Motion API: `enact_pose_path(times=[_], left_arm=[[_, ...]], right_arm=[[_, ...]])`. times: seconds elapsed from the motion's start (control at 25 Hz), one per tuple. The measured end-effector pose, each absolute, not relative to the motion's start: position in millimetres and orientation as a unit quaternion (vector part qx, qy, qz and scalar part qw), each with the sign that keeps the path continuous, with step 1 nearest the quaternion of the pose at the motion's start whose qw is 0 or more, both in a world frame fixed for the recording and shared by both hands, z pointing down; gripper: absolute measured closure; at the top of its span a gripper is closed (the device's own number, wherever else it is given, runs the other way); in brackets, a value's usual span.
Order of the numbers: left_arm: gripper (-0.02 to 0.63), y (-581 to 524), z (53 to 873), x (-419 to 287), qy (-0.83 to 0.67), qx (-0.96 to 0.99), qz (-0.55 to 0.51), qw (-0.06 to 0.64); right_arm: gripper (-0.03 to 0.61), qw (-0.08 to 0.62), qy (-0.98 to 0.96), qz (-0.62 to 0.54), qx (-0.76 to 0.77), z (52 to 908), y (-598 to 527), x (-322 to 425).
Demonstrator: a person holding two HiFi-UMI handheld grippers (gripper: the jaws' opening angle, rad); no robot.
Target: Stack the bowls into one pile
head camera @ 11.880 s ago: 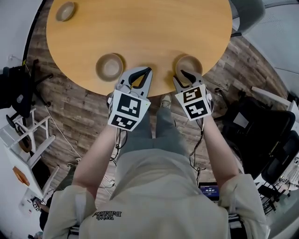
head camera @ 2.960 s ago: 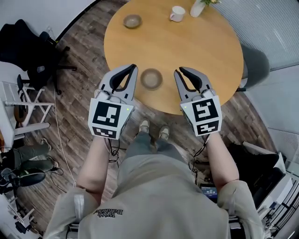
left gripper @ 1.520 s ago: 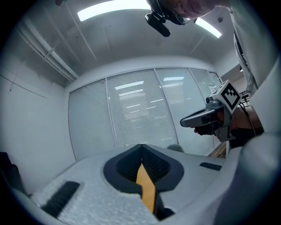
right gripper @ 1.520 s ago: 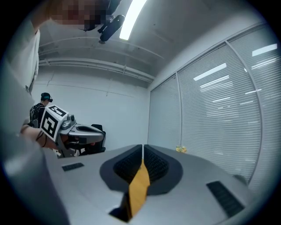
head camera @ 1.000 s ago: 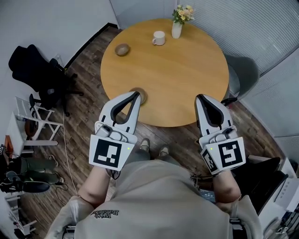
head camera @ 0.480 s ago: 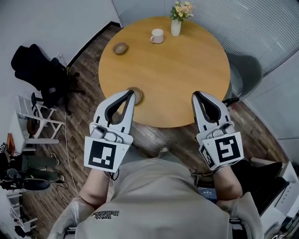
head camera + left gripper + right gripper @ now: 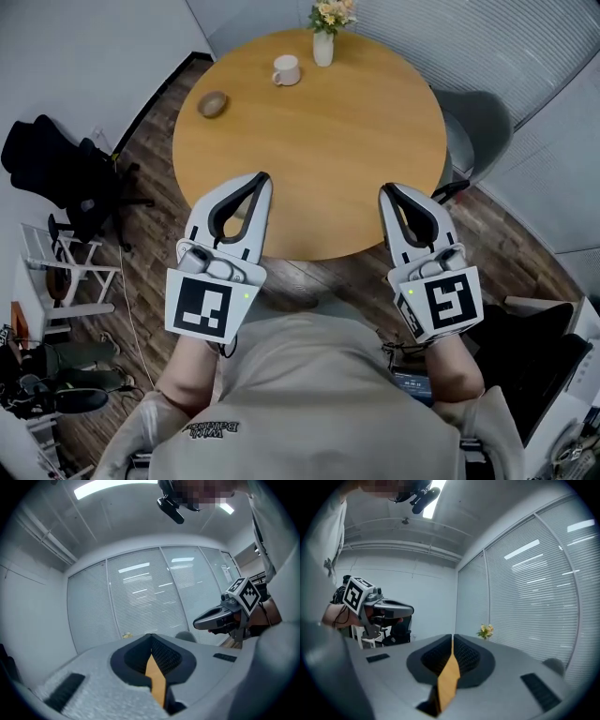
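Bowls are in neither tool at this moment. Left gripper (image 7: 262,178): grey jaws closed tip to tip with nothing between them, only a sliver of tabletop showing through the slit in its own view. Right gripper (image 7: 384,190): same story, jaws together and empty.

Both reach forward over the round orange-tan wooden table (image 7: 356,141). Their tips are just past its near rim and their marker cubes hang back short of it (the left tool crosses the near-left curve of the edge, the right tool the near-right). Through the loop of the left jaws there's a pale patch; bowl or bare wood, can't tell.

Between the two tools lies a wide bare stretch of tabletop, and it runs open ahead across the middle. Out at the far-left rim sits the small round brown bowl (image 7: 213,103), alone, just inside the edge and well apart from both tools. Further round the far edge stands a white mug (image 7: 285,69), and beyond it a white vase of flowers (image 7: 323,47), close to the rim.

Off the table, a grey chair (image 7: 469,111) is tucked against the right side. A black office chair (image 7: 56,164) stands well to the left on the dark plank floor (image 7: 150,225).
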State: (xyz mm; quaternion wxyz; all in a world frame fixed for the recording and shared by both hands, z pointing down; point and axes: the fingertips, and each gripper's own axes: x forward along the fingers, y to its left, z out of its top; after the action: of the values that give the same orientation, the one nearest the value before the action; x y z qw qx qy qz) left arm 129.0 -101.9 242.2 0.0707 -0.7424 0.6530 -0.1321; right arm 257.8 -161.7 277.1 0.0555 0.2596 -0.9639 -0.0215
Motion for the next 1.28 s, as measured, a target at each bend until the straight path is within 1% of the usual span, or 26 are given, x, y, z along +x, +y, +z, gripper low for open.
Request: enact_pose_path(times=[0.16, 0.32, 0.64, 0.84, 1.28], left_arm=[[0.595, -108.0, 251.6, 117.9, 0.635, -0.758, -0.129, 0.072], [0.595, -107.0, 257.9, 87.1, 0.625, -0.768, -0.126, 0.065], [0.595, -100.1, 258.6, -12.3, 0.616, -0.774, -0.137, 0.054], [0.595, -104.1, 257.5, -61.8, 0.609, -0.78, -0.136, 0.051], [0.595, -104.7, 245.6, -192.8, 0.591, -0.795, -0.124, 0.046]], right_arm=[[0.543, 0.058, -0.959, -0.017, 0.277, 286.7, -162.7, 245.4], [0.543, 0.067, -0.954, -0.013, 0.291, 294.6, -159.8, 217.3], [0.543, 0.072, -0.942, -0.011, 0.326, 284.8, -155.4, 141.8], [0.543, 0.083, -0.937, -0.007, 0.338, 284.0, -154.5, 98.8], [0.543, 0.099, -0.926, -0.014, 0.364, 263.9, -149.9, -25.4]])
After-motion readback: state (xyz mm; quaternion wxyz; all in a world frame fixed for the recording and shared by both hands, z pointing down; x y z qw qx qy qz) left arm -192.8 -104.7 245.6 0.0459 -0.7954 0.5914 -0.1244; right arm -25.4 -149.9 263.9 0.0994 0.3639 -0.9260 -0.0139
